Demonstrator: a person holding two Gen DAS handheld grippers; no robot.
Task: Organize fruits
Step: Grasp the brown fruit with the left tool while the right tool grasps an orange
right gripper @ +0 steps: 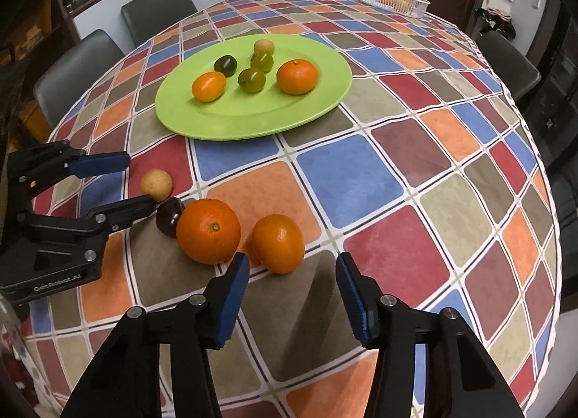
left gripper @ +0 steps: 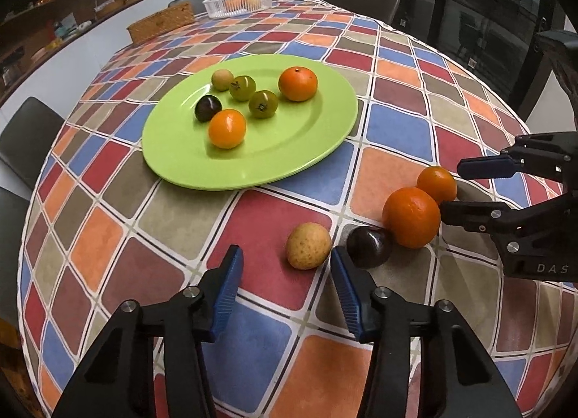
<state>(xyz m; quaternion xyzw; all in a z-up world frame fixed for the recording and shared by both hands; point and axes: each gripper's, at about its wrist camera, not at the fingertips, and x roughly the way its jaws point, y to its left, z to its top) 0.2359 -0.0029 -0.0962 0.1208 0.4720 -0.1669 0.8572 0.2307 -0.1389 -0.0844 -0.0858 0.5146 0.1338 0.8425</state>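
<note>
Plainly, both grippers were spread wide and held nothing. The left gripper (left gripper: 285, 266) hovered low over the checkered tablecloth (left gripper: 253, 223), its blue pads (left gripper: 227, 288) parted, with the yellow fruit (left gripper: 308, 245) just ahead between the fingertips and nearer the right-hand one. A dark plum (left gripper: 369, 247) sat just beside that fruit, touching the large orange (left gripper: 411, 217), and a smaller orange (left gripper: 437, 184) lay close behind it. The right gripper (right gripper: 292, 268) was likewise released, its fingers apart, and the smaller orange (right gripper: 277, 243) lay right in front of the gap, close to the left-hand pad. In the right wrist view the large orange (right gripper: 208, 230) sat just left of it, with the plum (right gripper: 169, 216) pressed against its far side and the yellow fruit (right gripper: 156, 184) beyond. The left gripper (right gripper: 141, 181) reached in from the left there, one finger on each side of the yellow fruit. Farther back on the cloth stood the green plate (left gripper: 307, 151), carrying two oranges, two green fruits, one dark plum and one pale yellowish fruit. A white basket (left gripper: 238, 3) and a wicker box (left gripper: 160, 22) stood at the far edge of the table
</note>
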